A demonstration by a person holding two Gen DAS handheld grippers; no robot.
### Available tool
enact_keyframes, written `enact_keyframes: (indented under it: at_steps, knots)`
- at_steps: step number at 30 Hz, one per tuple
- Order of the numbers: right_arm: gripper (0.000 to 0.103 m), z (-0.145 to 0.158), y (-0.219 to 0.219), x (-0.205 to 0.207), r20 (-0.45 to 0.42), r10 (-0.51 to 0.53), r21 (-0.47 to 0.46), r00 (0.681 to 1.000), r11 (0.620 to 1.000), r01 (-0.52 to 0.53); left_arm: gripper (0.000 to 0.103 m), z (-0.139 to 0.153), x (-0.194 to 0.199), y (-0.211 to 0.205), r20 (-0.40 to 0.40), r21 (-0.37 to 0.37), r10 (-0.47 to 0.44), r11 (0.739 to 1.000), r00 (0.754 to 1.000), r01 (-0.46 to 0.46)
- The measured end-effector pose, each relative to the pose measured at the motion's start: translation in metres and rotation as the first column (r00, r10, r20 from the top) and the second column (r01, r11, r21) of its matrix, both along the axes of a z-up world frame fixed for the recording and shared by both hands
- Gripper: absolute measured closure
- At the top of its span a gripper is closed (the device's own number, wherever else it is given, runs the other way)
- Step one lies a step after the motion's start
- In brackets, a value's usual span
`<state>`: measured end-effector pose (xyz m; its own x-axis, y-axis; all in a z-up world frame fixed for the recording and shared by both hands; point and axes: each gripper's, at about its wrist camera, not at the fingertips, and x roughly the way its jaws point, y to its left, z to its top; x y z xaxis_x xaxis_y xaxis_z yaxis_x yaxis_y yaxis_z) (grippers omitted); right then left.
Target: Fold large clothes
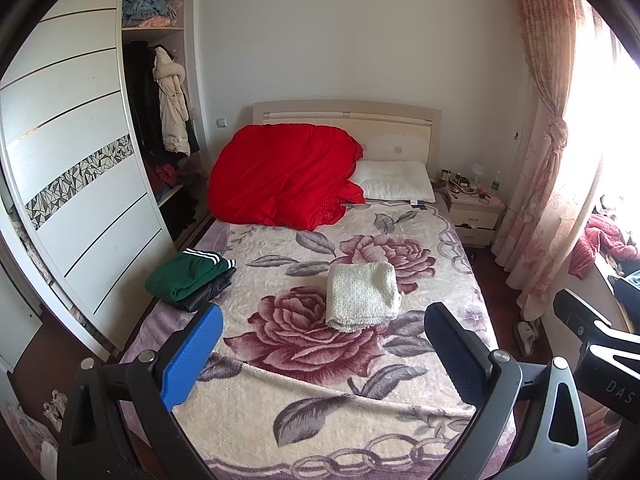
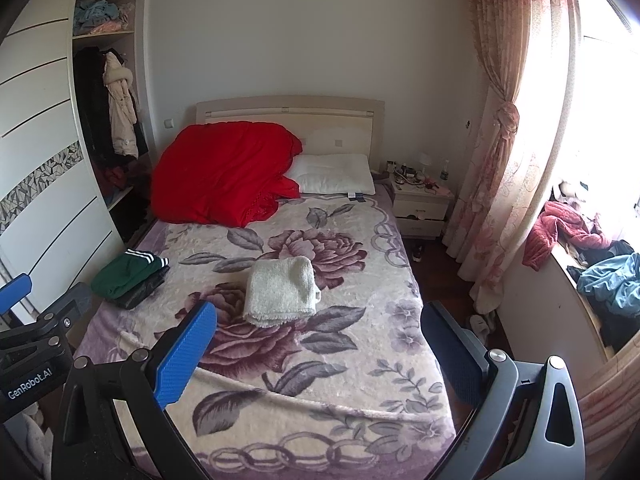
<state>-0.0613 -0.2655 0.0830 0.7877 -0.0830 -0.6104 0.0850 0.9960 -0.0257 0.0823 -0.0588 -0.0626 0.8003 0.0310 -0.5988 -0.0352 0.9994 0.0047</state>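
Far left edge of the bed [image 1: 460,240]: a folded green garment [image 1: 186,274] with white stripes sits on top of a dark folded garment [image 1: 212,294]. I judge these done and not to be disturbed.

My left gripper [image 1: 322,346] hangs above the foot of the bed, jaws wide apart, nothing between them.

Centre of the floral blanket [image 1: 304,392]: the cream fleece garment [image 1: 362,296] lies in a compact rectangle, well apart from the green stack. It looks folded; I judge it ready to move onto the stack, or the next piece is due.

My right gripper [image 2: 320,342] is likewise over the foot of the bed, jaws spread and empty.

Far right: unfolded clothes [image 2: 600,264] are heaped on the window ledge, a likely source of the next large item.

Recommendations:
- If stacking the cream piece, grip both short ends at once and low, so the layers stay together.
- Set it square on the green garment.
- If fetching new clothes, spread them flat on the open blanket before any fold.
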Motion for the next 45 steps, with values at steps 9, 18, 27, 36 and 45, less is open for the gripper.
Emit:
enact_keyframes:
  at_steps: [9, 18, 27, 36, 45]
  knots:
    - [0.000, 0.004, 0.000, 0.007, 0.004, 0.016, 0.001, 1.000, 1.000, -0.016, 0.000, 0.006, -0.001, 0.001, 0.015, -0.003, -0.007, 1.000, 1.000, 0.007]
    - [0.000, 0.005, 0.003, 0.003, 0.017, -0.009, 0.008, 1.000, 1.000, 0.008, 0.000, 0.010, -0.001, -0.001, 0.023, 0.002, -0.019, 1.000, 1.000, 0.019]
    - [0.000, 0.003, 0.003, 0.000, 0.022, -0.020, 0.013, 1.000, 1.000, 0.019, 0.000, 0.013, -0.003, -0.001, 0.031, 0.001, -0.026, 1.000, 0.999, 0.025]
    - [0.000, 0.003, 0.006, -0.002, 0.022, -0.026, 0.014, 0.999, 1.000, 0.026, 0.000, 0.015, -0.004, -0.002, 0.034, -0.004, -0.030, 1.000, 0.999, 0.030]
    - [0.000, 0.003, 0.006, -0.003, 0.025, -0.027, 0.011, 0.999, 1.000, 0.027, 0.000, 0.016, -0.005, -0.002, 0.037, 0.002, -0.030, 1.000, 0.999, 0.030]
